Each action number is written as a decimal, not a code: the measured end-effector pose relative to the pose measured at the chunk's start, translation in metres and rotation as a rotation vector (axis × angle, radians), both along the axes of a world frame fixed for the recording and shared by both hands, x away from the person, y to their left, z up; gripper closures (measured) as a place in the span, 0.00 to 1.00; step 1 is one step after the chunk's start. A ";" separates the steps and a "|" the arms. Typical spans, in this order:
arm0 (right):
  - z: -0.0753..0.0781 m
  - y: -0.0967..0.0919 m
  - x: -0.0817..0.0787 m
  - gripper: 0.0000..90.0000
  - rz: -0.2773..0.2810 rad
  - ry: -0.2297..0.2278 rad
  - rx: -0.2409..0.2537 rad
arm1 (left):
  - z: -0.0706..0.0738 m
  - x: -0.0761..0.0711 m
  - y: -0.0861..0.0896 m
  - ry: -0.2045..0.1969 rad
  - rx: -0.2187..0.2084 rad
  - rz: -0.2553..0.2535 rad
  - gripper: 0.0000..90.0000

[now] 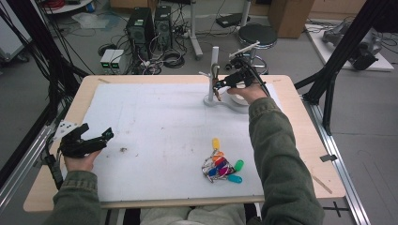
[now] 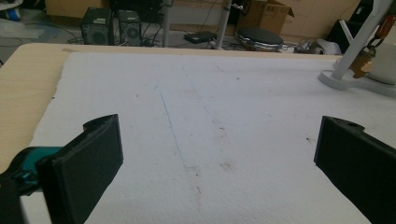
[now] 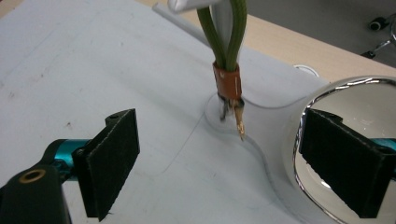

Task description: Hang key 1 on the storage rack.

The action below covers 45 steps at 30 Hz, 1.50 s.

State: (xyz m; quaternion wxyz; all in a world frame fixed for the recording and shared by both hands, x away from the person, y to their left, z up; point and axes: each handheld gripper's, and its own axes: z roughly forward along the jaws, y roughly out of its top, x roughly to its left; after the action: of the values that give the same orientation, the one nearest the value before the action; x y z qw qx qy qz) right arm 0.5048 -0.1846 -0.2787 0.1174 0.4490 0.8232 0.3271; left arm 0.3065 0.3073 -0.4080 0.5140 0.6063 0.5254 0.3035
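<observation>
Keychain point(image 3: 227, 70) with the green cord loop and brown leather collar hangs on a peg of the white stand point(image 1: 212, 77), straight ahead of your right gripper point(image 3: 219, 154) and between its two jaws but farther out, touching neither pad. Those jaws stand spread wide (a brass-coloured clip dangles under the collar, just above the stand's base). To the right jaw's side sits a shiny, mirror-like dish point(image 3: 355, 140).

Step in hand, as it reads: the hanging looks done and you have let go. Next move calls for drawing the right gripper straight back without brushing the cord, then going for the heap of coloured key tags point(image 1: 223, 166) near the table's front edge.

Your left gripper point(image 1: 89, 142) rests low over the white mat point(image 2: 210, 140), jaws spread, nothing between them; the stand lies far beyond its right jaw.

No brand, label or writing can be read anywhere.
</observation>
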 end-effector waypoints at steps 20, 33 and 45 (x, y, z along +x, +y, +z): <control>0.025 -0.010 -0.033 0.01 0.011 -0.016 -0.026 | 0.000 0.000 0.001 -0.003 -0.008 0.005 0.02; -0.003 -0.025 -0.045 0.01 0.009 0.006 0.019 | 0.000 0.000 0.000 -0.003 -0.011 0.006 0.02; -0.016 -0.032 -0.054 0.01 0.016 0.009 0.031 | 0.000 0.000 0.001 -0.004 -0.008 0.005 0.02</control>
State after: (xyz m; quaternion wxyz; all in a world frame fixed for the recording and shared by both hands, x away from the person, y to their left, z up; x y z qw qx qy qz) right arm 0.4512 -0.2171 -0.2943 0.1041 0.4457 0.8221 0.3388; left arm 0.3066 0.3078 -0.4077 0.5169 0.6023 0.5271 0.3038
